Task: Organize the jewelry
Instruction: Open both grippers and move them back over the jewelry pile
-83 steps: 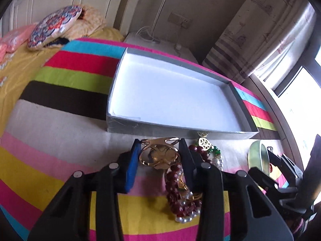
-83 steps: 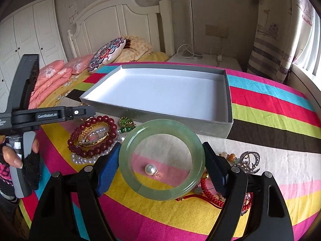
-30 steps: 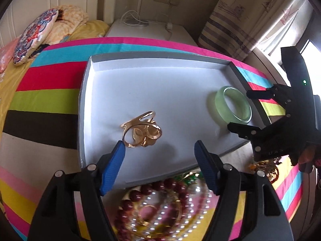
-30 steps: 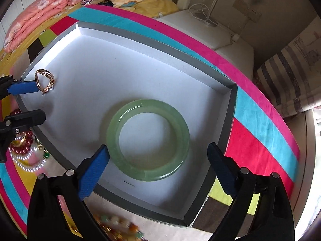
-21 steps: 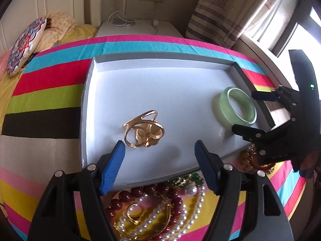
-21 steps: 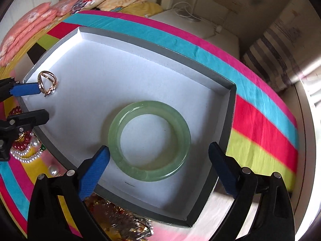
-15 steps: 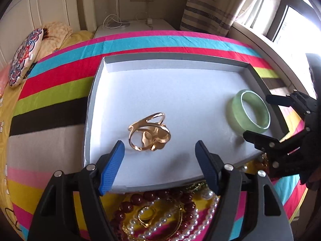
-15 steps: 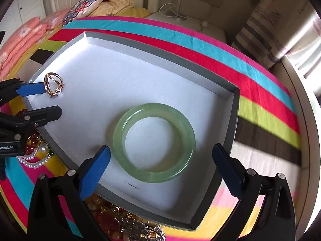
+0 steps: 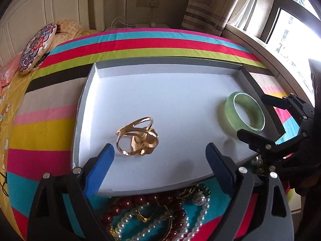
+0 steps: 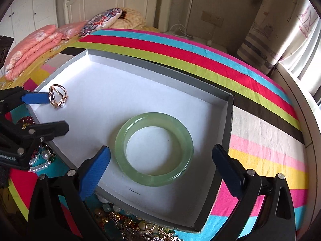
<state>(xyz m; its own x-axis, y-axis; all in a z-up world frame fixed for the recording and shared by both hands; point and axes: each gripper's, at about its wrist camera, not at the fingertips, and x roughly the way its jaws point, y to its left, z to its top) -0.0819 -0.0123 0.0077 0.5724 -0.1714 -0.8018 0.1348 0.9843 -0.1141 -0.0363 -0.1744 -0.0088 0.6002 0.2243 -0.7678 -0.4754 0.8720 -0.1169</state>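
Ahead of the gripper, a bed under a striped blanket (image 9: pixel 152 44) meets a white headboard (image 9: pixel 50 8); patterned cushion (image 9: pixel 37 48) far left, curtain (image 9: pixel 210 10) and bright window (image 9: pixel 291 26) far right

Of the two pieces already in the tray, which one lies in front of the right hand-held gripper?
The green bangle: a plain translucent ring lying flat near the tray's right wall. The gold bracelet lies by the left wall.

Tray (image 9: pixel 84 108) middle is bare between gold bangle (image 9: pixel 137 137) near-left and jade bangle (image 9: pixel 244 112) right; tangled bead pile (image 9: pixel 156 217) crowds the near rim.
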